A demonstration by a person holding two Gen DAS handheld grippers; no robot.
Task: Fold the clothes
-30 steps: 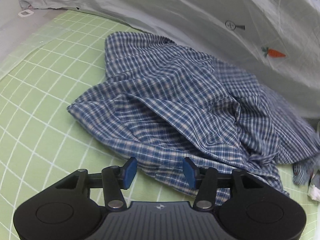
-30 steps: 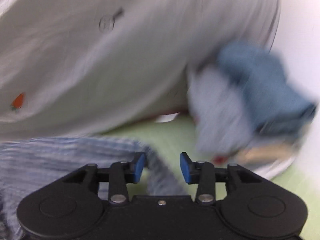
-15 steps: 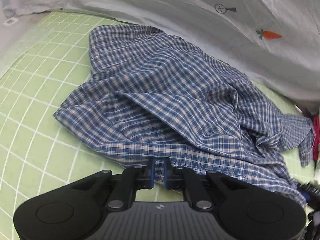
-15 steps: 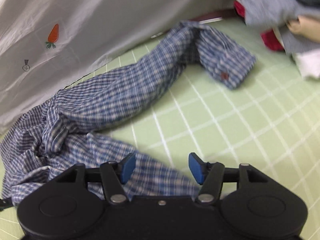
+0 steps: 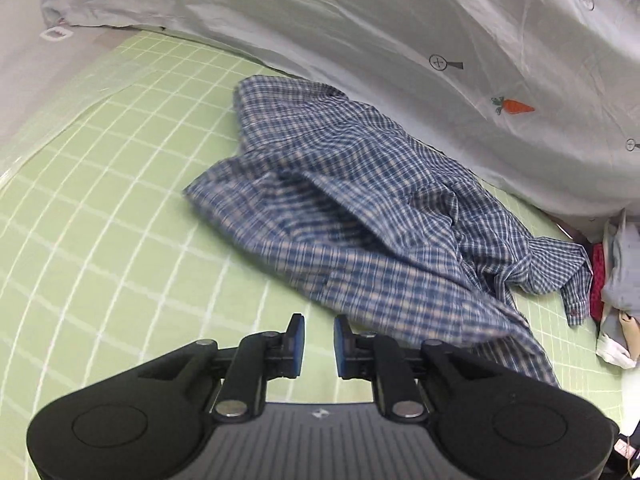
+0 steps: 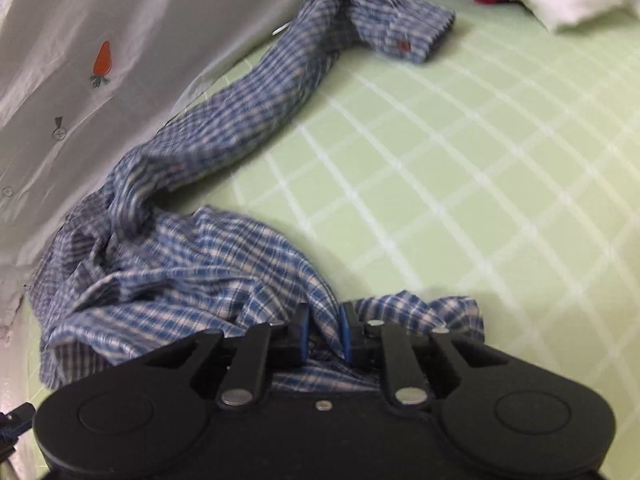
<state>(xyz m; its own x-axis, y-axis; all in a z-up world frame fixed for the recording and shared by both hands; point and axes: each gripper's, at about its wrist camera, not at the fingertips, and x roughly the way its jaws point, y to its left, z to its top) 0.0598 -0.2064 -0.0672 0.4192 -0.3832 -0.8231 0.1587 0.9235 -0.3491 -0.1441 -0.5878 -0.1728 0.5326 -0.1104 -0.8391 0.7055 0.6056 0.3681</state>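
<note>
wrist views angled down, near, sharing shirt point(image 5: 372, 216)

A pale green mat point(image 5: 120, 208) with a white grid covers the work surface. Behind it hangs a wrinkled grey-white sheet point(image 5: 400, 32) printed with small orange carrots point(image 5: 514, 106) and little round grey motifs. At the sheet's far left edge sits a white loop point(image 5: 56, 33). Light is even and soft

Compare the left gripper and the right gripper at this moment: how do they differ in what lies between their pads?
The left gripper has nothing between its pads, only green mat behind the gap, and is opening; the right gripper is closing with a fold of the plaid shirt between its pads. Both have black bodies, blue pads and narrow gaps.
</note>
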